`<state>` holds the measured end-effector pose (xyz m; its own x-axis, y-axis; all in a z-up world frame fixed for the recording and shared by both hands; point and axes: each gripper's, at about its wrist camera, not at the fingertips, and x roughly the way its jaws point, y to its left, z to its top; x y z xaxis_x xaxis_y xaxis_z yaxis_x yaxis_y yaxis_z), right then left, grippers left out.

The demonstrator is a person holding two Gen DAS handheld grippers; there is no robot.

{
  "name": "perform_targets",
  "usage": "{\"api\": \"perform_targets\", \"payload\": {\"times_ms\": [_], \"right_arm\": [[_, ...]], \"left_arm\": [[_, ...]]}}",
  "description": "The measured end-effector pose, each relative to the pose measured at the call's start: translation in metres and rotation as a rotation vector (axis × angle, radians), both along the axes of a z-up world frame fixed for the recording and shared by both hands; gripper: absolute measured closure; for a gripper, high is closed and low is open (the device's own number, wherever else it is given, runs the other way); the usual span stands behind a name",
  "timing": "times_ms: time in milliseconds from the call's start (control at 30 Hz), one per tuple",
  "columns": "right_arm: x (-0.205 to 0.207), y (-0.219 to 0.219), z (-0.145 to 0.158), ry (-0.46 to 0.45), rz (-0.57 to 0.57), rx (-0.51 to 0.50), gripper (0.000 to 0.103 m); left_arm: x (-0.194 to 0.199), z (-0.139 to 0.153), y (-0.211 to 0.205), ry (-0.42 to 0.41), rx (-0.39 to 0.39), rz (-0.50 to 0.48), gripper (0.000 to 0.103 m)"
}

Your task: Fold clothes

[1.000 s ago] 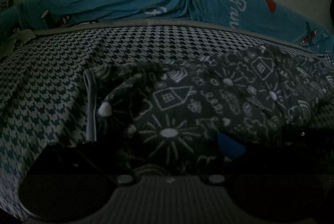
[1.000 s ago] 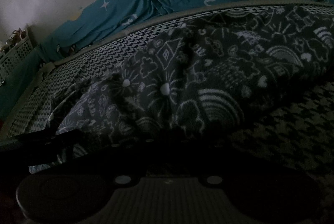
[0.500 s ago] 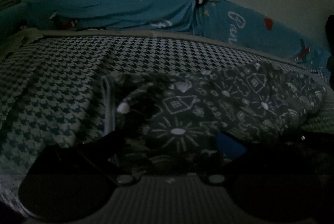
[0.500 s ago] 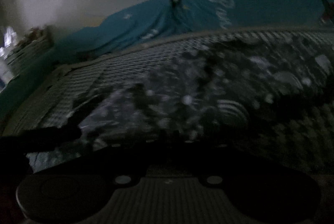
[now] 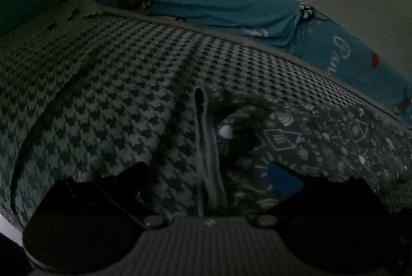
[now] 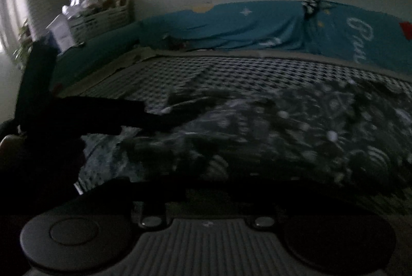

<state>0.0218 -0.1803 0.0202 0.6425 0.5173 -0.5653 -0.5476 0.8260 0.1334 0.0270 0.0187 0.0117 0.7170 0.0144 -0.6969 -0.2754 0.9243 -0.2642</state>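
Observation:
A dark garment (image 5: 322, 137) printed with white doodles lies bunched on the houndstooth bed cover (image 5: 103, 95). Its grey hem (image 5: 206, 147) runs straight between the fingers of my left gripper (image 5: 206, 173), which stands open with its jaws wide apart; the right fingertip carries a blue pad (image 5: 283, 182). In the right wrist view the same garment (image 6: 283, 134) is blurred and spreads across just ahead of my right gripper (image 6: 206, 188). Its fingers are lost in the dark against the cloth. The left gripper's black body (image 6: 77, 116) reaches in from the left.
A teal printed sheet (image 5: 231, 8) is heaped along the far edge of the bed against a pale wall. A slatted basket (image 6: 103, 16) with loose items stands at the back left. The houndstooth cover (image 6: 231, 70) lies bare behind the garment.
Both views have swung to the left. The garment now sits right of centre in the left view, with its hem between the fingers. The left gripper has come into the right view.

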Motion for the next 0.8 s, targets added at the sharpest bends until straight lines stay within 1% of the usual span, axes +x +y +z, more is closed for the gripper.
{"api": "perform_targets", "payload": {"times_ms": [67, 333, 400, 433, 533, 667, 733, 800], "right_arm": [[-0.001, 0.011, -0.002, -0.014, 0.023, -0.024, 0.059], [-0.003, 0.051, -0.006, -0.094, 0.132, -0.144, 0.056], [-0.003, 0.062, -0.007, -0.128, 0.166, -0.178, 0.053], [-0.004, 0.067, -0.008, -0.145, 0.183, -0.194, 0.050], [-0.005, 0.082, -0.010, -0.190, 0.234, -0.241, 0.048], [-0.004, 0.100, -0.017, -0.204, 0.302, -0.283, 0.042], [-0.003, 0.107, -0.023, -0.205, 0.322, -0.309, 0.041], [-0.002, 0.112, -0.029, -0.215, 0.331, -0.332, 0.037]], "left_arm": [[0.001, -0.002, 0.005, 0.015, -0.019, 0.014, 0.000], [0.006, -0.004, 0.018, 0.058, -0.082, 0.018, 0.000], [0.007, -0.002, 0.021, 0.062, -0.097, 0.017, 0.000], [0.008, -0.001, 0.022, 0.063, -0.100, 0.018, 0.000], [0.009, 0.004, 0.024, 0.058, -0.085, 0.027, 0.000], [0.009, 0.007, 0.026, 0.056, -0.076, 0.039, 0.000], [0.009, 0.007, 0.026, 0.061, -0.077, 0.040, 0.000], [0.009, 0.006, 0.027, 0.066, -0.078, 0.040, 0.000]]}}
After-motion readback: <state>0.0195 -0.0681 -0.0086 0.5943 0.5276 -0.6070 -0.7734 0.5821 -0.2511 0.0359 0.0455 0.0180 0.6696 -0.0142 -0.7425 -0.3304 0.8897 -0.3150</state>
